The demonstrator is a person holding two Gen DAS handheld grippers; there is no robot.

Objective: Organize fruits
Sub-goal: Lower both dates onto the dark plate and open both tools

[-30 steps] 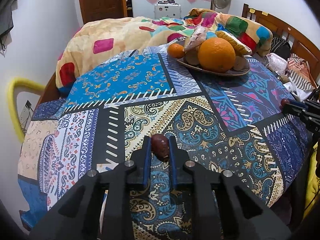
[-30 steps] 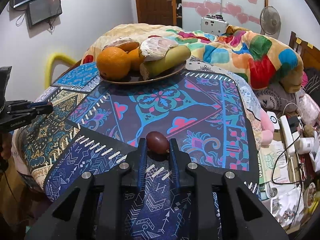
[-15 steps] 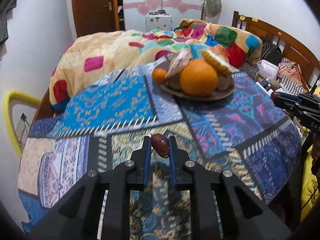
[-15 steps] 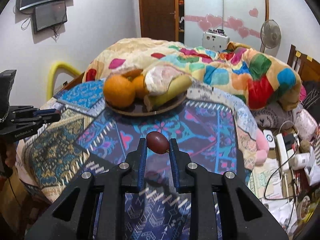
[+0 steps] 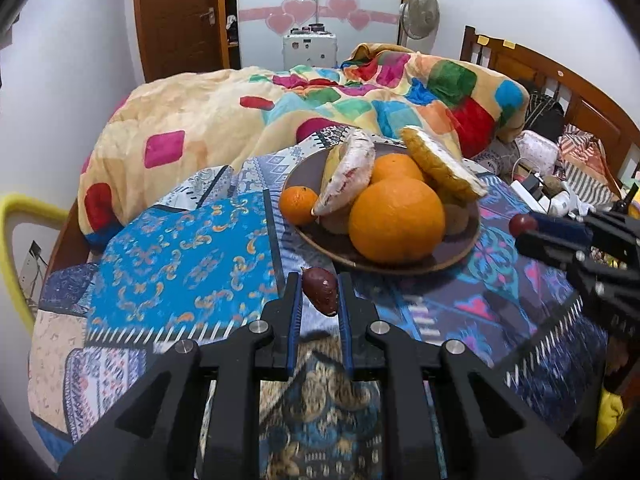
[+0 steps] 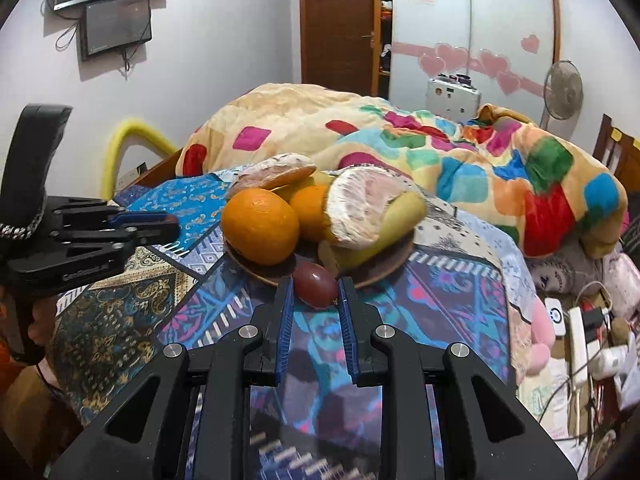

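Between each tongs' (image 5: 320,292) (image 6: 314,290) pinching tips, a dark red fruit (image 5: 320,290) (image 6: 315,283), near plate (image 5: 320,168).

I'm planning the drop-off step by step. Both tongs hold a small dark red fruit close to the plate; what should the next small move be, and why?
Probably ease the right tongs forward over the plate rim. Their dark red fruit already sits at the near rim, beside the large orange. The left tongs and their fruit appear short of the rim.
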